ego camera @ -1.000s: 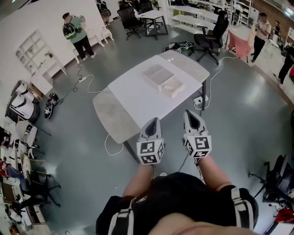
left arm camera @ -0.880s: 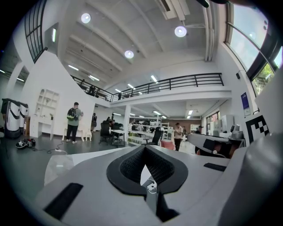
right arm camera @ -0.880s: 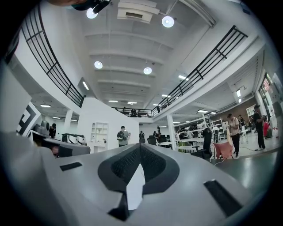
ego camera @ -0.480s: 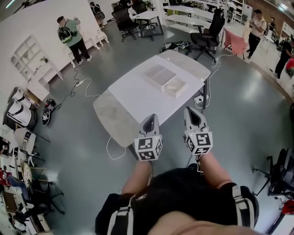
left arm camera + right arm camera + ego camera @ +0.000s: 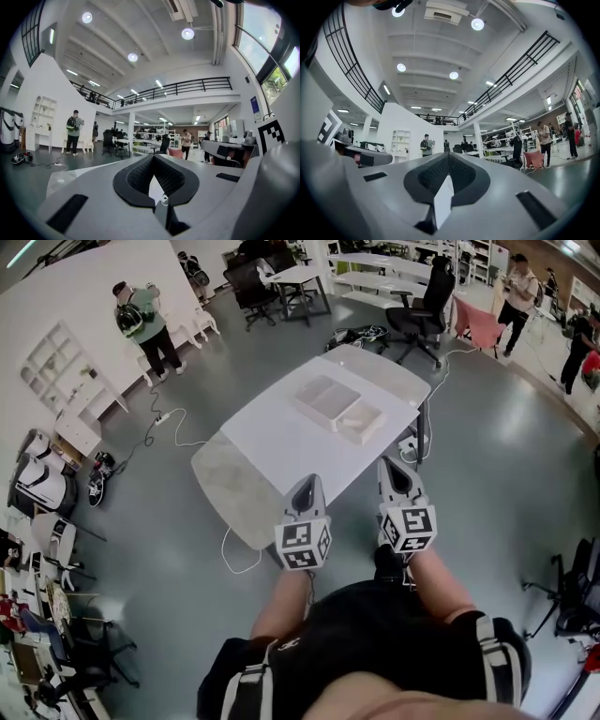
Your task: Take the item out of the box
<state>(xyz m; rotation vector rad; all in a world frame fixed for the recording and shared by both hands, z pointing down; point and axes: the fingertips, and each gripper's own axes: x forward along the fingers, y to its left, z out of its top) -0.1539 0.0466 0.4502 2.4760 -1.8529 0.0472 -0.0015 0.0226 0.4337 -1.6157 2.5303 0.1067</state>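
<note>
A shallow white box lies open on the white table, toward its far right end; I cannot make out what is in it. Both grippers are held side by side in front of my body, short of the table's near edge and well apart from the box. In the head view the left gripper and the right gripper point at the table. In the left gripper view the left gripper has its jaws shut with nothing between them. The right gripper is likewise shut and empty.
The table's near left part is a grey mottled slab. Cables trail over the floor at the left. Office chairs and desks stand beyond the table. A person with a backpack stands at the far left, others at the far right.
The scene has shifted slightly in the head view as I step closer to the table. Both grippers stay shut and side by side.
</note>
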